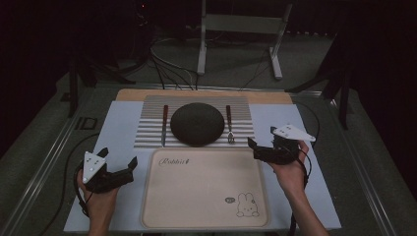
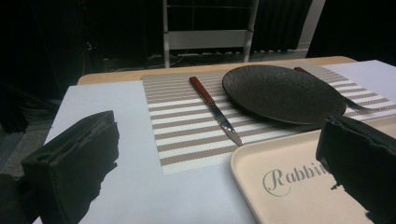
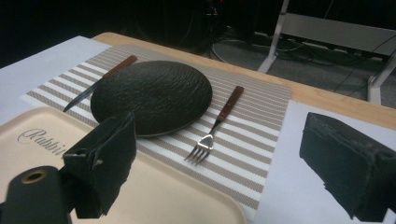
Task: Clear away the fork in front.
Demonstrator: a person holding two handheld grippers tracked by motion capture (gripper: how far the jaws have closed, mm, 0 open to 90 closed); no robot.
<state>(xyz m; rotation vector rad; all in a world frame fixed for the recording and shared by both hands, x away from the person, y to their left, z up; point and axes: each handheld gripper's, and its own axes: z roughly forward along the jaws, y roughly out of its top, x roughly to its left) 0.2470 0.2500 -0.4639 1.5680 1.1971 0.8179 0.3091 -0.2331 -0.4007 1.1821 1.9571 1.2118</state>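
High view: your left gripper (image 1: 118,172) and right gripper (image 1: 263,147) flank the tray (image 1: 162,206), jaws spread, gripping nothing.

left hand-held gripper (image 1: 118,169) agape, right hand-held gripper (image 1: 261,146) agape

1 plate (image 1: 197,124), 1 knife (image 1: 164,125), 1 fork (image 1: 229,124), 1 tray (image 1: 162,206), 1 mat (image 1: 147,132).

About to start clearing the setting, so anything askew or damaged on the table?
One oddity: the knife lies left of the dark plate and the fork right, reversed from the usual. Nothing is spilled or broken; the tray sits square.
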